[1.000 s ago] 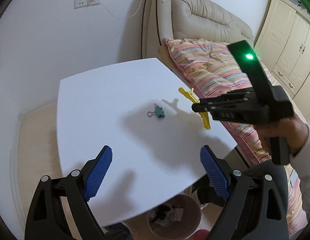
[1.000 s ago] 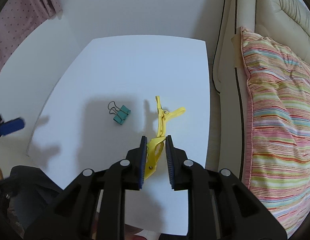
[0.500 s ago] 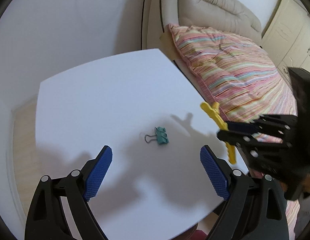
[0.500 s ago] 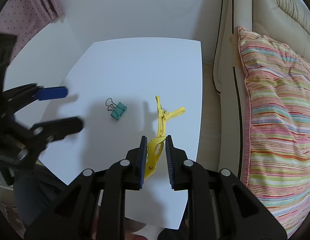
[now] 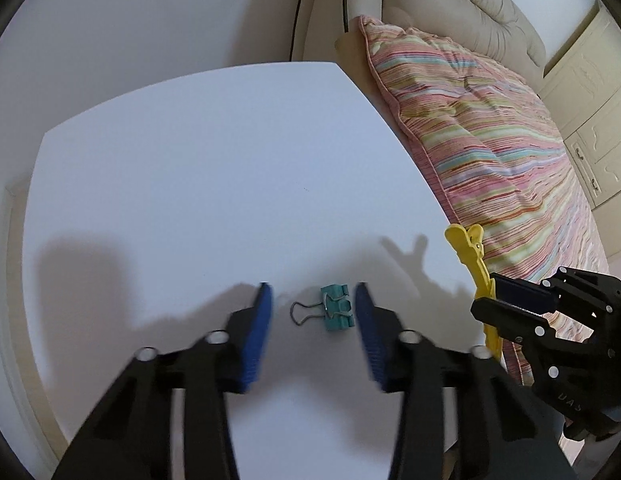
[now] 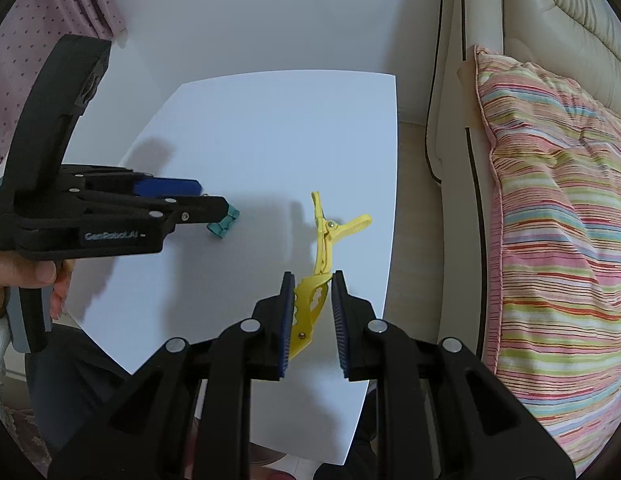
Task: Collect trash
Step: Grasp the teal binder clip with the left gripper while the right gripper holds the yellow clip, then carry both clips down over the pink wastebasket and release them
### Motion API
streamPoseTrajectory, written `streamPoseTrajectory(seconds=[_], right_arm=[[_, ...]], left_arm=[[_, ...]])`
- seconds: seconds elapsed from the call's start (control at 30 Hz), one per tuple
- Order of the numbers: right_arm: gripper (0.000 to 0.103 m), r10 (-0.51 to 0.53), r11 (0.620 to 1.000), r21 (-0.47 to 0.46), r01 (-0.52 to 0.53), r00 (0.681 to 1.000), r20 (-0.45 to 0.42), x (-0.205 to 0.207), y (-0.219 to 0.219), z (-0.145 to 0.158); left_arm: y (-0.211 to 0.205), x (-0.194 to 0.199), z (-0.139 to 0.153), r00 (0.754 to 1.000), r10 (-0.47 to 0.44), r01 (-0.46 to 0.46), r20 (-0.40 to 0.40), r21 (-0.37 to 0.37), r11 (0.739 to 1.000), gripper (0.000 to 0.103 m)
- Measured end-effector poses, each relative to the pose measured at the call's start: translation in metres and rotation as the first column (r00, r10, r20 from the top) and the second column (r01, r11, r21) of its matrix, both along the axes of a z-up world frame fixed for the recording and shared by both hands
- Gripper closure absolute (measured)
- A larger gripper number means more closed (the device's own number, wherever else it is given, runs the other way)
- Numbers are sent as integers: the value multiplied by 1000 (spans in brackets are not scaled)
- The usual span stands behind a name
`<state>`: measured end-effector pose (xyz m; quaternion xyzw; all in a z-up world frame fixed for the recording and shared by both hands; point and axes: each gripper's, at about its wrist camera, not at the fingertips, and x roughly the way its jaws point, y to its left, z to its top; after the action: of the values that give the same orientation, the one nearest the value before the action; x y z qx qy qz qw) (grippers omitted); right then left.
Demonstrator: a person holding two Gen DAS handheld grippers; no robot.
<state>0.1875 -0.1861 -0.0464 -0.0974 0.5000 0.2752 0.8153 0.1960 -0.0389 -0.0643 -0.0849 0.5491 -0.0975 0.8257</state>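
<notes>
Teal binder clip (image 5: 337,307) flat on white table (image 5: 190,184), positioned between blue pads of left gripper (image 5: 312,312), jaws half-open and not yet touching clip, wire handles pointing toward left pad (image 5: 256,336). Yellow plastic clip (image 6: 320,264) gripped at its near end between narrow-set jaws of right gripper (image 6: 310,316), far end projecting forward beyond fingertips, above table edge nearest striped bedding (image 6: 550,240).
</notes>
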Motion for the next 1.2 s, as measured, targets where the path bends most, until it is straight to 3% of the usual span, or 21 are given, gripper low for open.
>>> streamPoseTrajectory(seconds=[0.13,0.37,0.6,0.9,1.2], right_arm=[[85,3,1000,2,-3,1000,-3,0,0,-3],[85,12,1000,7,-12,1000,-6,0,3,-5],[85,27,1000,14,-27,1000,4,-5,10,0],[85,66,997,24,-67,997,37,-29,24,18],[85,121,991,38,-125,989,87,-80,24,41]], left_arm=[[-3,0,0,1000,-4,3,16,9,1000,92],[-4,-4,4,999,-17,16,41,17,1000,96],[-2,-25,18,995,-39,32,91,81,996,101],[4,-77,45,984,-76,48,163,167,985,101],[5,-148,73,963,-95,38,252,222,974,101]])
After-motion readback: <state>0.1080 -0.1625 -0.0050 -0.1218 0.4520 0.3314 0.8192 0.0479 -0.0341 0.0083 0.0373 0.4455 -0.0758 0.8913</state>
